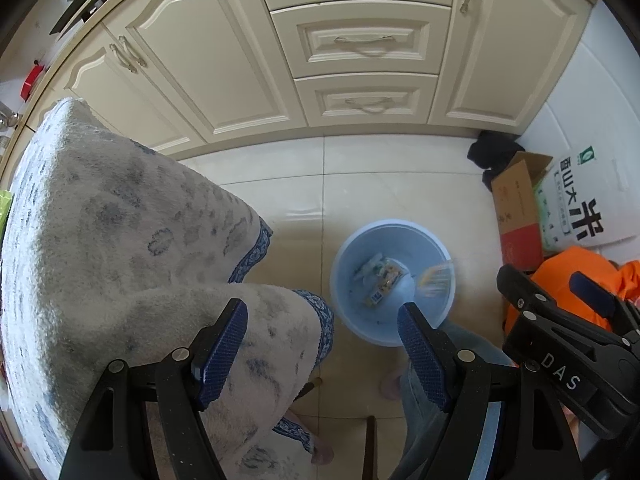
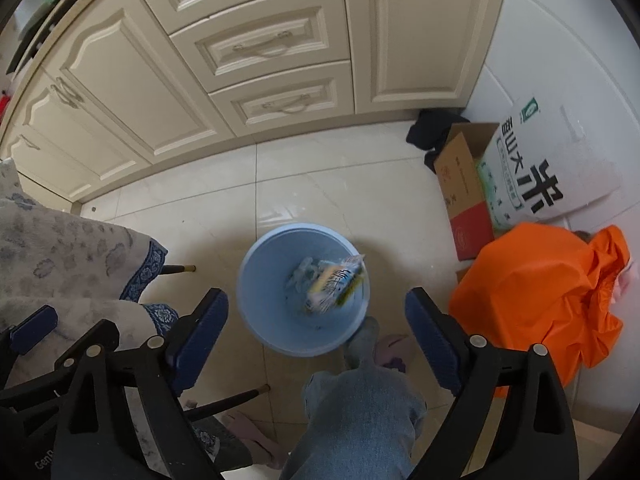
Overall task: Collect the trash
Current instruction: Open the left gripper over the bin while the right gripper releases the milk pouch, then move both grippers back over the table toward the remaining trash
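Both claws point steeply down over a tiled kitchen floor [image 2: 320,200]. Right claw [image 2: 316,340] is spread wide and released, nothing between its blue pads [image 2: 434,344]; it sits right above the light blue trash bin [image 2: 260,312]. A yellow-and-white snack wrapper [image 2: 336,284], motion-blurred, is at the bin's mouth over the trash already at the bottom, not touching the claw. In the left wrist view the same wrapper [image 1: 434,278] shows blurred at the bin's right inner wall, with more wrappers [image 1: 382,280] lying on the bin bottom.

Left claw [image 1: 322,350] is also released, pads apart, empty; it hangs just left of the bin [image 1: 360,320], over the edge of a table covered with a grey-white patterned cloth with blue border [image 1: 120,240]. Right claw's black frame shows at the right edge of the left view.

Bin stands on the floor near the table corner, in front of cream cabinets with drawers [image 2: 256,48]. Well to the bin's right: an orange bag [image 2: 536,292], a cardboard box [image 2: 460,184], a white rice sack with black print [image 2: 560,160], a dark cloth heap [image 2: 432,128] by the cabinet base. The person's jeans leg [image 2: 360,412] and slippered foot [image 2: 394,350] are just beside the bin's near rim.
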Available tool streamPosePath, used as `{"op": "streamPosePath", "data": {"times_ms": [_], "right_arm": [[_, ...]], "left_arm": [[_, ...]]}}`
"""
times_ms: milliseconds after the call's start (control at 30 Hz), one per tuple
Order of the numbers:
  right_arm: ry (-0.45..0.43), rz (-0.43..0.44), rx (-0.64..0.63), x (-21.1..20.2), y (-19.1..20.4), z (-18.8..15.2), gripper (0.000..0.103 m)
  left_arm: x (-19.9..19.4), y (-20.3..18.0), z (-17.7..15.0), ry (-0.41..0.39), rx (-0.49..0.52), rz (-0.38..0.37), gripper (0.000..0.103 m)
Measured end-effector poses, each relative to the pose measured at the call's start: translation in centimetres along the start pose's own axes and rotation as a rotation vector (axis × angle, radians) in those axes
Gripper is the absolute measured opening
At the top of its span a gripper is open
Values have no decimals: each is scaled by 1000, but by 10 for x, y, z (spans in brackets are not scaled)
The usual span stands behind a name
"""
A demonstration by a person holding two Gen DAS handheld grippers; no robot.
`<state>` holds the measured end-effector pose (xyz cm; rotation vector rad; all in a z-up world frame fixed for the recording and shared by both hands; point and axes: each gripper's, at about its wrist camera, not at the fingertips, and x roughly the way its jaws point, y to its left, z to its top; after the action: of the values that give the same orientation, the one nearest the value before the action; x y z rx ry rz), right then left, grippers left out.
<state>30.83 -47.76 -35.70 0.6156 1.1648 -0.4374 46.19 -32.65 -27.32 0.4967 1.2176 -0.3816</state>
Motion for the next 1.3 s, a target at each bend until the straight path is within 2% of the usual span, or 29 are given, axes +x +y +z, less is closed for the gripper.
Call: {"op": "streamPosePath", "data": {"times_ms": [433,733,1067,1300], "right_arm": [[-1,-24,29,-12,-10,-8,94],[-35,-25,46,-37,-19,-16,94],[-136,-12,48,-92,-14,-37,94],[-203,1,27,-131,-3,-62,94]], "left_arm": [[-11,1,-7,-11,9,-3,74],[-44,-2,-20,-49,14,-11,74],[-107,11,-63,-145,-2,-25,74],[-151,30,-108,-207,-38,-46,74]]}}
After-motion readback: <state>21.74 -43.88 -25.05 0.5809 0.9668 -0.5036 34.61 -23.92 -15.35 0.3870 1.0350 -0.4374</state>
